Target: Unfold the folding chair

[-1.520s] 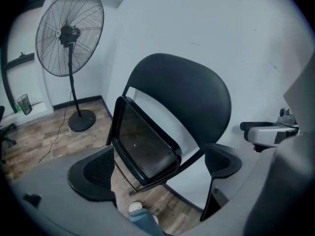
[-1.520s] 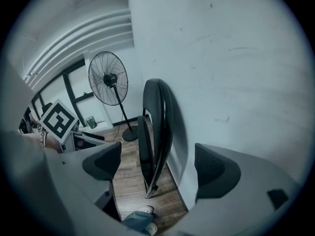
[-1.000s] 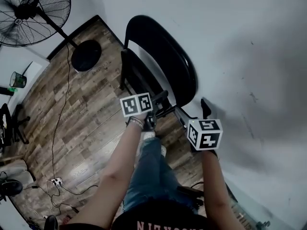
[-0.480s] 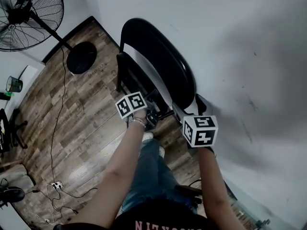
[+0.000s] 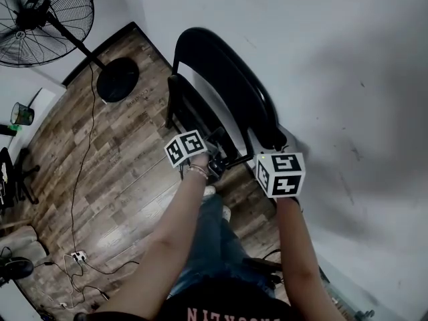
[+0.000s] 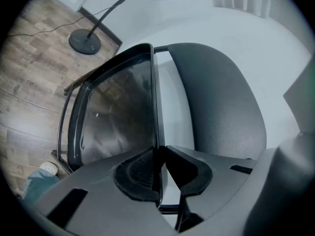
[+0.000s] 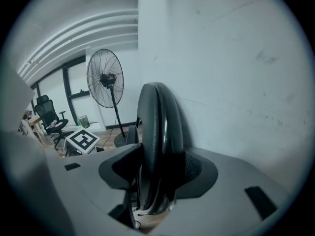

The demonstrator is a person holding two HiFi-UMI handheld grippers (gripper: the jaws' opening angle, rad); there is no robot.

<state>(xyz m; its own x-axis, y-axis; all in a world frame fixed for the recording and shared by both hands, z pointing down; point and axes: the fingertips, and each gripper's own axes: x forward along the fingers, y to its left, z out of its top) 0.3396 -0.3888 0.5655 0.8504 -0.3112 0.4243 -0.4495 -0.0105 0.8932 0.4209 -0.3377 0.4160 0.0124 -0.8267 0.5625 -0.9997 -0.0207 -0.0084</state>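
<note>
A black folding chair stands folded against the white wall, its backrest [image 5: 227, 79] toward the wall and its seat [image 5: 190, 109] flat in front of it. My left gripper [image 5: 212, 158] is at the seat's lower near edge. In the left gripper view its jaws [image 6: 160, 166] are closing, pads pinched on the thin seat edge [image 6: 155, 107]. My right gripper [image 5: 276, 144] is at the backrest's lower right rim. In the right gripper view its jaws [image 7: 157, 176] are closing, with the padded backrest [image 7: 157, 127] filling the gap between the pads.
A standing fan [image 5: 40, 12] with a round base [image 5: 118, 80] is at the far left on the wood floor. A cable [image 5: 83, 172] runs to a power strip [image 5: 77, 254]. An office chair [image 5: 10, 179] and a green bin [image 5: 22, 114] are at the left edge.
The left gripper rolled and shut on the seat edge. The right gripper moved up and toward the wall, onto the backrest rim, and its jaws narrowed around it.
</note>
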